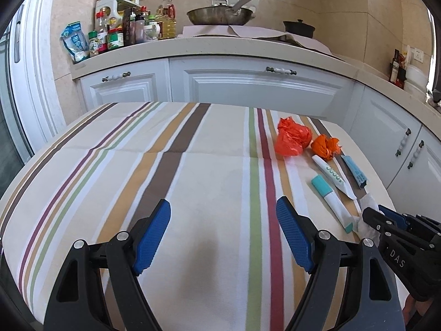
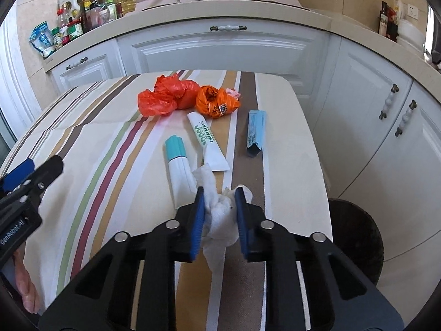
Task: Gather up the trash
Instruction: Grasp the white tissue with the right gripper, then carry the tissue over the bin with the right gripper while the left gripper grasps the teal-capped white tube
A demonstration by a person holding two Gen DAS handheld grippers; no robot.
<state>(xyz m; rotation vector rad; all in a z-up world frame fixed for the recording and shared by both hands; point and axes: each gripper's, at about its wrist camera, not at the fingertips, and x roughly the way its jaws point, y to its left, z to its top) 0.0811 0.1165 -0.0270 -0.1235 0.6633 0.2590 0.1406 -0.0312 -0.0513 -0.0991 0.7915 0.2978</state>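
Between my right gripper's (image 2: 220, 193) blue pads sits the crumpled white tissue (image 2: 220, 220), pinched tight near the table's (image 2: 303, 165) close edge. I'd lift straight up, so its loose tail clears the teal-capped tube (image 2: 177, 162) beside it. My left gripper (image 1: 223, 215) hangs open, empty. Beyond lie more tubes and orange bags (image 2: 165, 96). Right of the table stands a dark bin (image 2: 358, 237); what's inside I can't tell.

- The left wrist view sits behind the left gripper (image 1: 223, 234), looking forward and down across the striped table (image 1: 110, 179), close above it.
- The right wrist view looks past the right gripper (image 2: 220, 215) likewise.
- Both share the trash row and cabinets (image 1: 248, 82).
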